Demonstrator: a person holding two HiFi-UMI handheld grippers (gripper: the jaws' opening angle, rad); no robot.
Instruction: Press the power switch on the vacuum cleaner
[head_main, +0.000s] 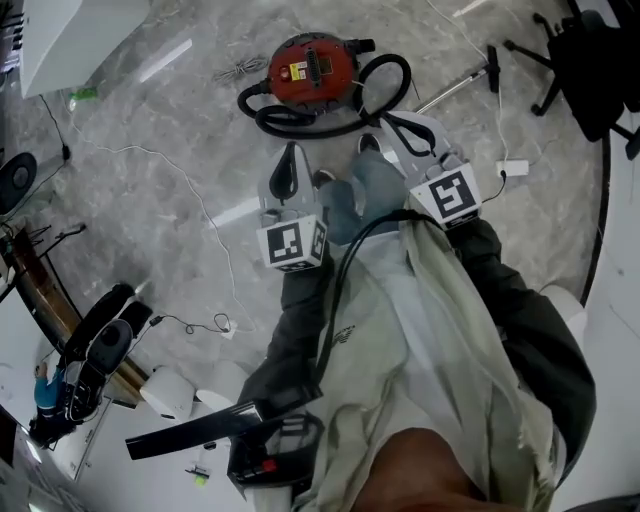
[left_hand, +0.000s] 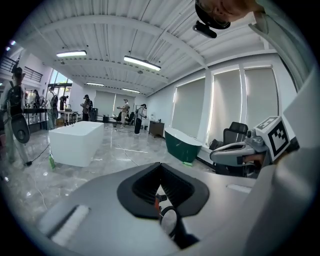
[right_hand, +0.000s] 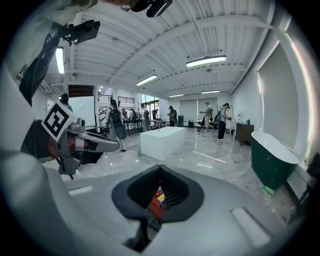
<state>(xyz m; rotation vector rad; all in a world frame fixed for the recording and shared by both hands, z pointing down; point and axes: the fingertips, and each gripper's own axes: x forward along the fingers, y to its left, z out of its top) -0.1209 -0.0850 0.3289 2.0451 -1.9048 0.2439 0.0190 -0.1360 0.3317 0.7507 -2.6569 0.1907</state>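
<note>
Red, round canister vacuum cleaner (head_main: 312, 68) with a black hose lies on the grey marble floor (head_main: 180, 150), well apart from both grippers. Left gripper (head_main: 289, 160) and right gripper (head_main: 392, 124) hang short of it, jaws pressed together on nothing. Judged stage: switch not yet pressed, with approach and press still to do.

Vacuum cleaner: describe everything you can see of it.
The vacuum cleaner is a round red canister that looks like plastic, with a black strip across its top and a yellow label beside that. It sits on the grey marble floor. A black hose loops around its right side and front. The left gripper and right gripper are both short of it, touching nothing.
</note>
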